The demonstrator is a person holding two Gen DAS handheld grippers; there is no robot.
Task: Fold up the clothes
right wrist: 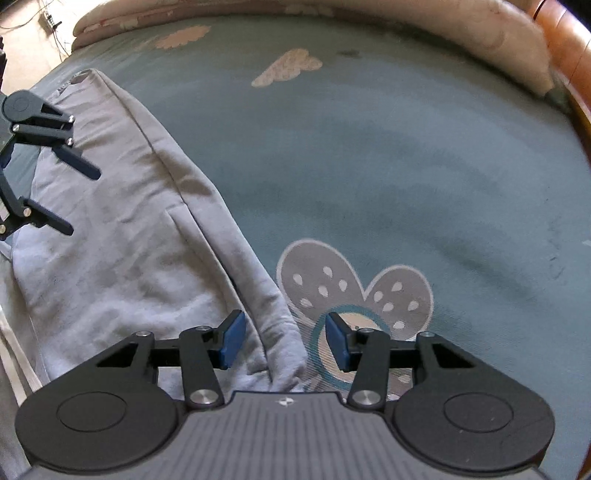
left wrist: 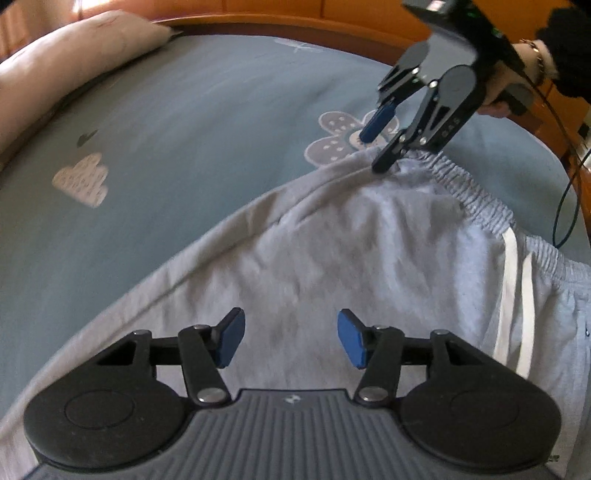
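a bed (left wrist: pixel 184 122) with a blue-grey sheet printed with pale clouds and flowers fills both views; an orange wooden bed frame (left wrist: pixel 295 27) curves along the top of the left wrist view, and a beige pillow (left wrist: pixel 74 48) lies at its upper left.

the pair of light grey sweatpants with an elastic waistband and white side stripes (left wrist: pixel 332 251) lies on the bed, running from the lower left to the right edge of the left wrist view. the waistband sits at the right; one leg seam lies doubled along the upper edge, so the garment looks folded lengthwise, leg over leg. whether that is a completed fold or only how it was laid out cannot be told.

left hand-held gripper (left wrist: pixel 291 341): wide open, holding nothing, hovering over the middle of the trousers.

right hand-held gripper (right wrist: pixel 281 341): wide open, holding nothing. in the right wrist view the folded corner of the waistband lies between the two blue pads; in the left wrist view its tips are at the waistband corner, upper right of the frame. contact cannot be confirmed.

progress: the cloth is flat with light creases, at full length. a crosswise fold, waistband toward leg ends, appears to remain. the leg ends are only partly visible.
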